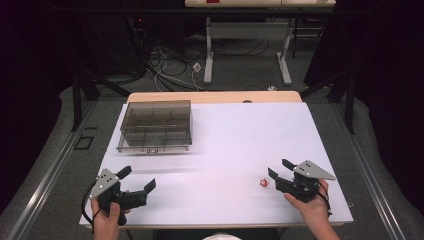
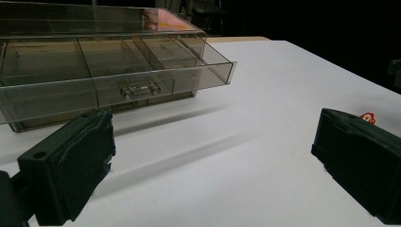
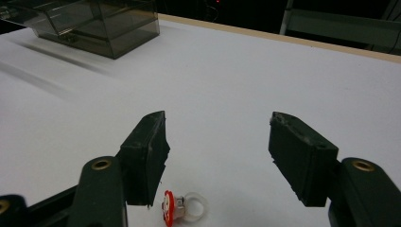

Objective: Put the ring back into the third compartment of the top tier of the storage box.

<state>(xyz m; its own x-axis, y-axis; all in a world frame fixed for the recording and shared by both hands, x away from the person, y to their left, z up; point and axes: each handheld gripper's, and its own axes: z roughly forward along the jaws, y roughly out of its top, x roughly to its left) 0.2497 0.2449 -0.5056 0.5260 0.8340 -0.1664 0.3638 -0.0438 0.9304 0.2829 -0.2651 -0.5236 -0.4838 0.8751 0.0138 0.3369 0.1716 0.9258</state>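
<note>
A small red-and-white toy ring (image 1: pixel 262 183) lies on the white table, near its front right. My right gripper (image 1: pixel 278 168) stands open just right of it, held by a hand. In the right gripper view the ring (image 3: pixel 182 208) lies on the table low down beside the left jaw, and nothing is between the jaws of the gripper (image 3: pixel 220 151). My left gripper (image 1: pixel 138 178) is open and empty at the front left. Its own view has the gripper (image 2: pixel 213 156) facing a smoky transparent compartment box (image 2: pixel 108 71), and the ring (image 2: pixel 368 118) peeks over the right jaw.
The compartment box (image 1: pixel 156 125) stands at the table's back left, with a small clasp (image 2: pixel 139 89) on its front. The white table top (image 1: pixel 235 145) ends in a wooden back edge (image 1: pixel 215 96). Beyond it are cables (image 1: pixel 170 70) on the floor and another desk's legs (image 1: pixel 208 55).
</note>
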